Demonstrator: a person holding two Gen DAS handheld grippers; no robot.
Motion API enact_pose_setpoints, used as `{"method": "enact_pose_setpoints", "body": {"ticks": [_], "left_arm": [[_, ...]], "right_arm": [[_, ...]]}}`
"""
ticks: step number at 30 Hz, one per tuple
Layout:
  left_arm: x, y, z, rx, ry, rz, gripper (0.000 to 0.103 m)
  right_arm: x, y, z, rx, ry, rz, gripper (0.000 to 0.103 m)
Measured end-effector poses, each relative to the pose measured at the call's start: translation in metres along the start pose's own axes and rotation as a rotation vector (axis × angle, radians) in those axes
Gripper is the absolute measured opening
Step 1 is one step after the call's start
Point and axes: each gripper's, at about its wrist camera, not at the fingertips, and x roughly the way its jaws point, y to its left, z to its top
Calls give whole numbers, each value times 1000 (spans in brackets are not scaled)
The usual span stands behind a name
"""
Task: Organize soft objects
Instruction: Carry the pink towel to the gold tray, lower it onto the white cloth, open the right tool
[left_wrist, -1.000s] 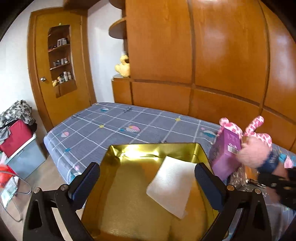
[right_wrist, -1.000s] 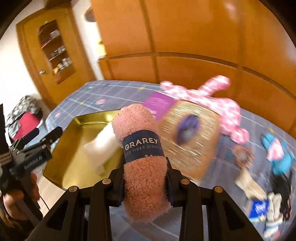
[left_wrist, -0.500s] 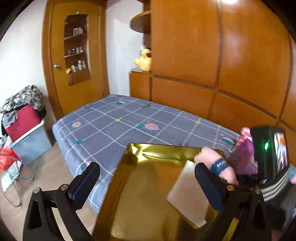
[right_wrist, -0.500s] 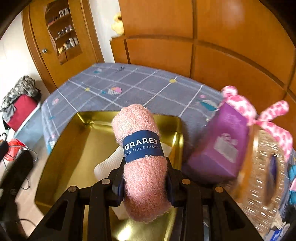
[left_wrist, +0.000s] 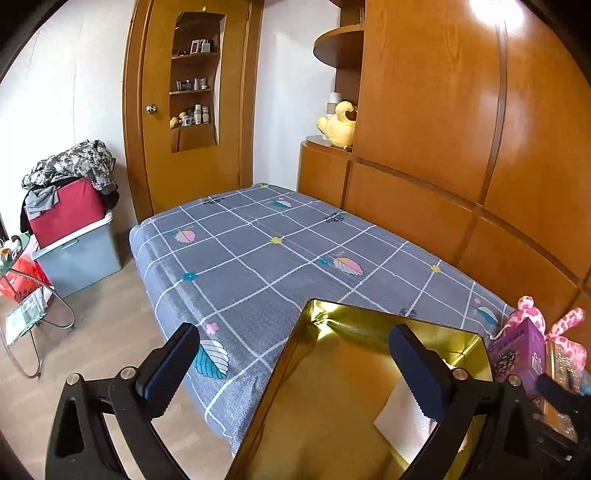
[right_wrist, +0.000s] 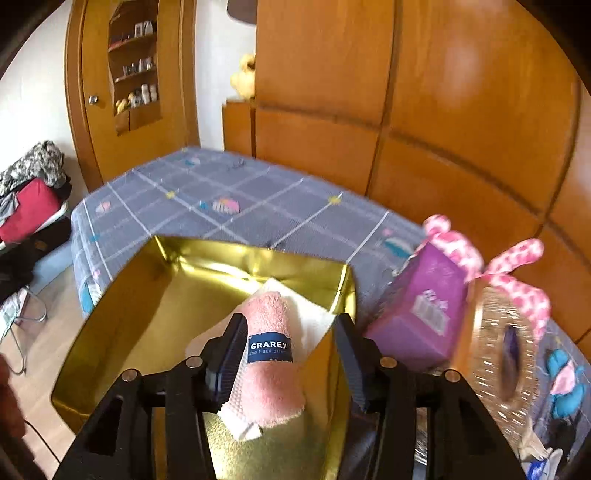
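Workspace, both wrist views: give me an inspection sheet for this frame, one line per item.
Surface: bed with a grey checked sheet.
Job's things: pink towel roll over the gold box, above a white cloth lying inside.
Clutter: purple carton, pink spotted plush and a glittery item right of the box; small blue and pink items beyond.
Grippers: left tongs open, empty; right tongs opening, the roll between them, right pad clear of it.
Cables: nothing seen.
Surroundings: wooden wardrobe, door, yellow plush, grey bin piled with clothes.
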Motion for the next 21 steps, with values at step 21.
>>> {"method": "enact_pose_setpoints", "body": {"ticks": [21], "left_arm": [[-26, -47, -17, 123, -9, -107, 103]], "right_arm": [[-85, -30, -7, 53, -162, -140, 50]]}}
